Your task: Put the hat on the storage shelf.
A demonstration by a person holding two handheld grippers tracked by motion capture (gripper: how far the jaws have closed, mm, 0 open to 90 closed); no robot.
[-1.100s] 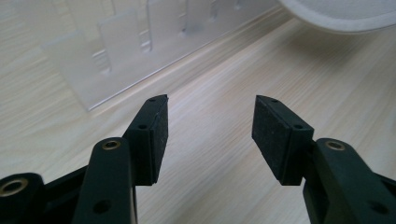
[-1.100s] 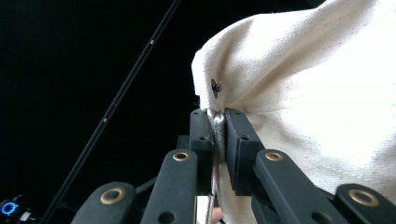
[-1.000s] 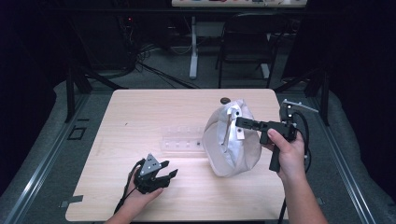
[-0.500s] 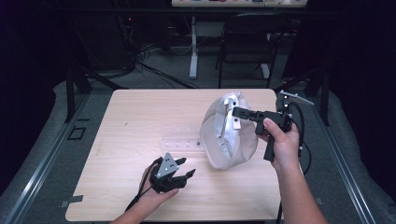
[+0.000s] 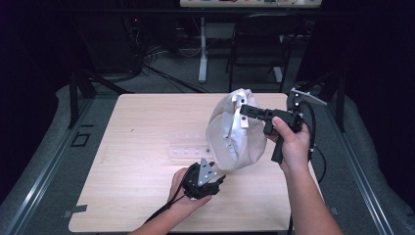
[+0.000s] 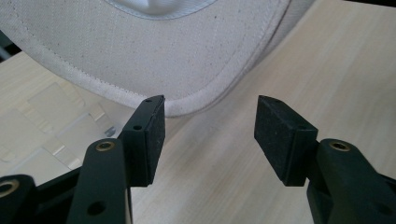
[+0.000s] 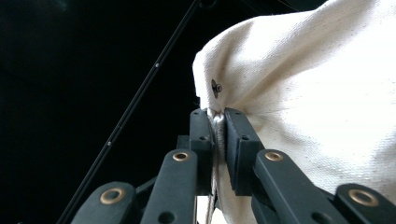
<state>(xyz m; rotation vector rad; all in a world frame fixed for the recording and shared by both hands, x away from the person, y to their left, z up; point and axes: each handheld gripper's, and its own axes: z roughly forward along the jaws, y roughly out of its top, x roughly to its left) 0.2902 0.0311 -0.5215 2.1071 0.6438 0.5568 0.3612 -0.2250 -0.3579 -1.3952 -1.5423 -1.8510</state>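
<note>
Table [image 5: 132,161] | left tool [image 5: 215,182] nearer cap [image 5: 230,142], jaws just opening, empty | right tool [image 5: 243,111] clamped on cap

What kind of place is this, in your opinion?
Probably a lab or recording workspace, not a home: a bare wooden table on grey floor, loose cables behind it, and a folding chair in a dark room.

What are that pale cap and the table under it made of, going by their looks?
The cap looks like woven cotton or canvas, off-white and matte: the weave, stitched seams along the brim and a small eyelet show. Its lining seems shinier, perhaps satin. The table looks like light wood or a wood-look laminate, smooth with fine grain lines; which of the two I cannot tell.
</note>
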